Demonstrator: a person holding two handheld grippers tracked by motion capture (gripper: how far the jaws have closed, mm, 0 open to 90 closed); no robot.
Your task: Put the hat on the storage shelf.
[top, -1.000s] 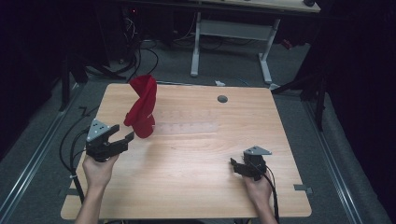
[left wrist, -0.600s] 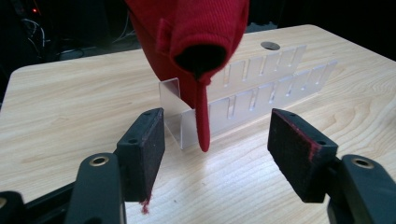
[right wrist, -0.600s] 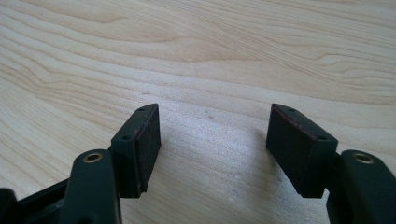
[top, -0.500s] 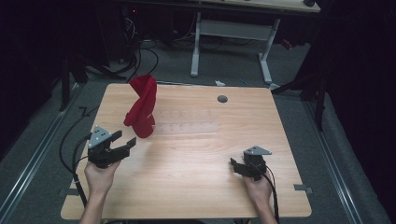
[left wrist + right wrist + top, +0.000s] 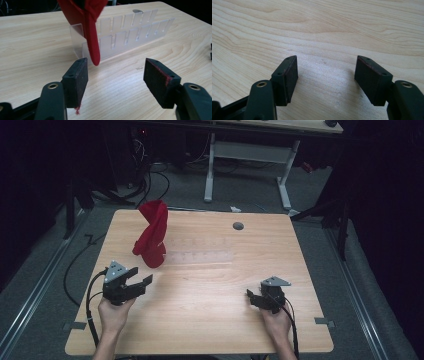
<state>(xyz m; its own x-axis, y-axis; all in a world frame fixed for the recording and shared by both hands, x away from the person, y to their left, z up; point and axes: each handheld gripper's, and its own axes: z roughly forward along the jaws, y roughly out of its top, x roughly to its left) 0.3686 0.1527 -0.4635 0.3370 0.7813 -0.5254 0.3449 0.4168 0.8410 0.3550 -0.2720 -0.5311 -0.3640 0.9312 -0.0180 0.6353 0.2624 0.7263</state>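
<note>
Judging from where things lie, I take the hanging step as done: the red cloth [image 5: 152, 237] is draped over the left end of the clear slotted rack [image 5: 120, 35], standing up in a twisted peak at the far left of the wooden table [image 5: 210, 320], with its lower tip dangling in front of the rack's near wall. My left gripper [image 5: 134, 285] sits near the table's left edge, just on the near side of the cloth and apart from it, tilted so its jaws point to the far right toward the cloth's foot; in the left gripper view the 2 black pads [image 5: 76, 81] stand wide apart with nothing between them, released, and a few red fibres cling to the left one. My right gripper [image 5: 256, 299] rests low at the near right, well apart from the cloth and rack, aimed left across bare wood; its jaws are also spread and empty in the right gripper view. Both hands hold the handles from the near edge, forearms coming in low. If anything is left, I judge it is a tidy-up: the cloth's tip hangs loose, so the next move would call for the left gripper to advance toward the far side, close gently on that tip, and avoid nudging the light rack.
</note>
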